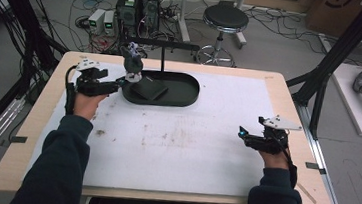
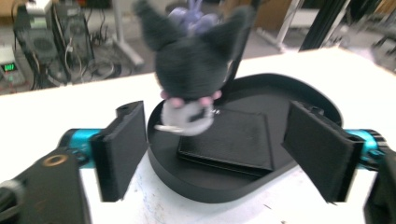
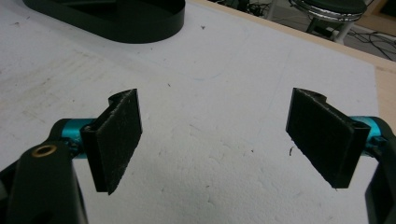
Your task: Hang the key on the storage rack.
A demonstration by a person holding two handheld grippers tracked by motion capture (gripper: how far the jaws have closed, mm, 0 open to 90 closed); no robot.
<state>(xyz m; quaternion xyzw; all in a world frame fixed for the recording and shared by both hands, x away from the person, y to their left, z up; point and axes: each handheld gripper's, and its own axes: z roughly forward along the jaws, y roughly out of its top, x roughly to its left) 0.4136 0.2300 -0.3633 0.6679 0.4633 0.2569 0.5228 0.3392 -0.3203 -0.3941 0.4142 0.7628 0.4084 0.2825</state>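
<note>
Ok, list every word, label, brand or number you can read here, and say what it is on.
No text can be read.
Green lit display on the box on the floor: too blurred.
Cardboard box at the back: dark print, cut off, unreadable.
Black wallet, plush toy, black tray: no markings visible.

My left gripper (image 1: 118, 82) extended far forward on a nearly straight arm, jaws spread wide with nothing between them; my right gripper (image 1: 241, 133) held nearer my body, jaws likewise wide apart.

Even overhead light, soft shadows; plush toy (image 2: 191, 60) motion-blurred; white mat (image 3: 224, 140) slightly overexposed.
</note>
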